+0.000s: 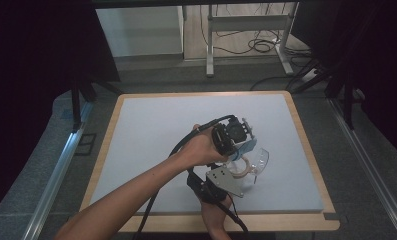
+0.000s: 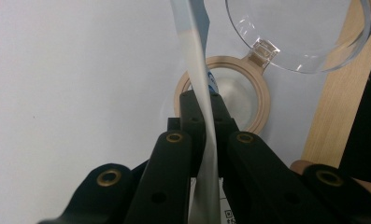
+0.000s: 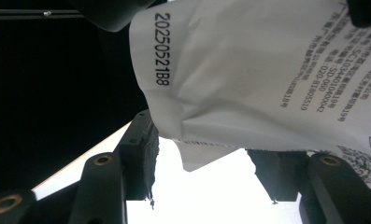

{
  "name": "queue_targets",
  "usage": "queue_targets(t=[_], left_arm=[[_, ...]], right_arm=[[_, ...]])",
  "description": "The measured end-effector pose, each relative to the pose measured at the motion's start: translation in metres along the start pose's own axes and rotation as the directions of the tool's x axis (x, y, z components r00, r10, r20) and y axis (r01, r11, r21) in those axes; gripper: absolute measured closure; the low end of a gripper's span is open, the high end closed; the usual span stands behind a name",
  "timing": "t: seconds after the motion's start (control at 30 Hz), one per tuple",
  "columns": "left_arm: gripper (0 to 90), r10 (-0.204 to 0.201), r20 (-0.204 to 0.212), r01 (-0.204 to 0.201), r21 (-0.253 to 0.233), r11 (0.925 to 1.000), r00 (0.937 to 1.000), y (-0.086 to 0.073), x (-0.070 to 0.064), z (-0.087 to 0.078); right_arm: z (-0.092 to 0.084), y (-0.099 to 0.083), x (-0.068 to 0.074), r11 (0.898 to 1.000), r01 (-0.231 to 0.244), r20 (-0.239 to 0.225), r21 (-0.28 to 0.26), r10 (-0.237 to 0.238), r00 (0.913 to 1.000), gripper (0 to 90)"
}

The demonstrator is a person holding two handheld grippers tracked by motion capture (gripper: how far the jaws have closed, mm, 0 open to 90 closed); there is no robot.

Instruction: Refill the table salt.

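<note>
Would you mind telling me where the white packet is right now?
In the left gripper view, the white packet is pinched edge-on in the left hand-held gripper, above the tan-rimmed jar with its clear lid open.

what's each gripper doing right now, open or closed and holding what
Left gripper: shut on the white packet, above the wooden-rimmed jar.
Right gripper: open, its jaws either side of the printed white packet's edge, not clamping it.
</note>
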State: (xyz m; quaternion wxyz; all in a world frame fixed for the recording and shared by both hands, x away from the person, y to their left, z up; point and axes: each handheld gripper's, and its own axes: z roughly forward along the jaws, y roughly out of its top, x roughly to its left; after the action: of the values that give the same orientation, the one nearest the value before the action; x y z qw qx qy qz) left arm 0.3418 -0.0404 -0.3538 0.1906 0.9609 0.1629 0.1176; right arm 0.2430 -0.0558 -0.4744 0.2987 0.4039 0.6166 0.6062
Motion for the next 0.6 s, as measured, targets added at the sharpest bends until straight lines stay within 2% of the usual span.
queue_targets(t=[0.6], left_arm=[[89.4, 0.003, -0.005, -0.003, 0.015, 0.9999, 1.0000, 0.0004, 0.0004, 0.0006]], right_arm=[[0.0017, 0.0005, 0.0010, 1.000, 0.005, 0.001, -0.001, -0.005, 1.0000, 45.4]])
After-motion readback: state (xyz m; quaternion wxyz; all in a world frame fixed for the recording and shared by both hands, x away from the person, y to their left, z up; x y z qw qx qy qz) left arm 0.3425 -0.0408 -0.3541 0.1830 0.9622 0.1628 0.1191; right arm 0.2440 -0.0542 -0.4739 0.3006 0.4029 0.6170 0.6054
